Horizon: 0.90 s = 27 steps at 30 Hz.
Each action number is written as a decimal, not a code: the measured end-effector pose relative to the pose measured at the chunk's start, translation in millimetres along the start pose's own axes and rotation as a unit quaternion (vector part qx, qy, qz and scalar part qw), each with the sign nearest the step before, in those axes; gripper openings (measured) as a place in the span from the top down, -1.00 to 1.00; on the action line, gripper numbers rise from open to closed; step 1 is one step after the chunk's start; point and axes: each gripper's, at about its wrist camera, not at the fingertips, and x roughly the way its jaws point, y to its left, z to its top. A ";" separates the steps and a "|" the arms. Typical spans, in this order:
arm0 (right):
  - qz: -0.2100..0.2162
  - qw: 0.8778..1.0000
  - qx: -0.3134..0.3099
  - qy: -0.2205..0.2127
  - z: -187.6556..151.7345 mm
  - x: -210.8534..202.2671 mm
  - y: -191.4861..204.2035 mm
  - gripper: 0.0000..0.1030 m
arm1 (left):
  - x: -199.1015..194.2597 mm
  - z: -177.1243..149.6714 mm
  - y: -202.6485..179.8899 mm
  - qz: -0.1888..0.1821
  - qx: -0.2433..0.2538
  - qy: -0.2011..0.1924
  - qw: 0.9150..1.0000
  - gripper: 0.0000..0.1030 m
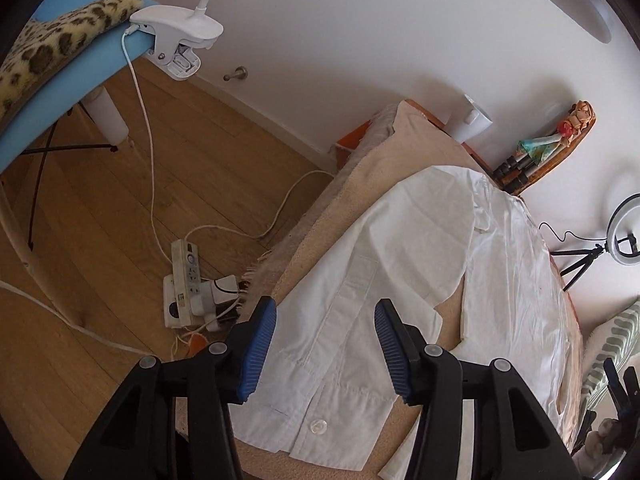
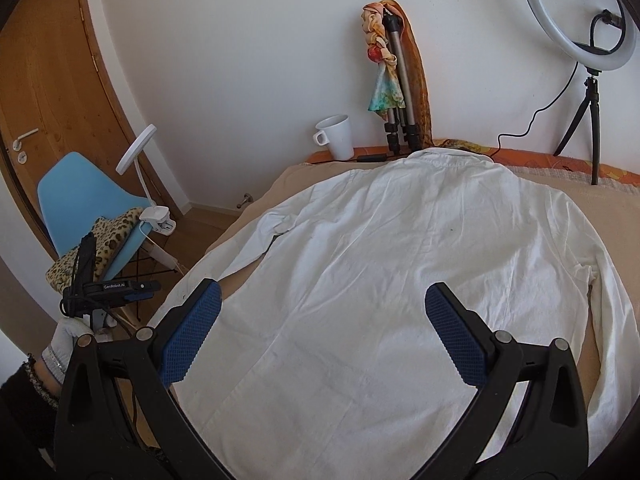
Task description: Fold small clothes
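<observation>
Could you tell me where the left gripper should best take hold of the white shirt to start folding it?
I'd pinch the cuff end of the sleeve, where the button sits. It lies flat and doubled at the bed's near-left edge, directly under the open left gripper. Coming straight down from above, with one finger sliding under the loose edge, looks easiest.

A bed [image 2: 592,200] covered by a beige blanket [image 1: 384,168] is seen; a white shirt [image 2: 400,280] is spread flat on it; a white mug [image 2: 338,136] and ring-light tripod [image 2: 592,128] are stood at its far edge.
</observation>
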 end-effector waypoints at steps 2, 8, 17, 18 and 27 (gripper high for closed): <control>0.000 1.000 0.005 0.002 0.2 -1.9 -3.2 -1.00 | 8.1 3.2 -0.4 -0.003 0.005 0.005 1.000 0.03; -0.020 1.000 -0.015 -0.001 -2.9 -8.8 -1.5 -1.00 | 20.7 15.1 -7.4 0.016 0.038 -0.001 0.999 0.26; -0.032 0.999 -0.025 0.003 -6.3 -12.0 -1.5 -1.00 | 36.2 20.2 -6.2 0.026 0.035 0.015 0.999 0.32; -0.031 0.999 -0.025 0.003 -6.5 -12.8 -1.5 -1.00 | 37.8 20.2 -4.7 0.026 0.031 0.019 0.999 0.32; -0.031 0.999 -0.031 0.008 -7.8 -11.7 1.6 -1.00 | 37.5 12.2 -8.9 0.025 0.043 0.011 0.999 1.00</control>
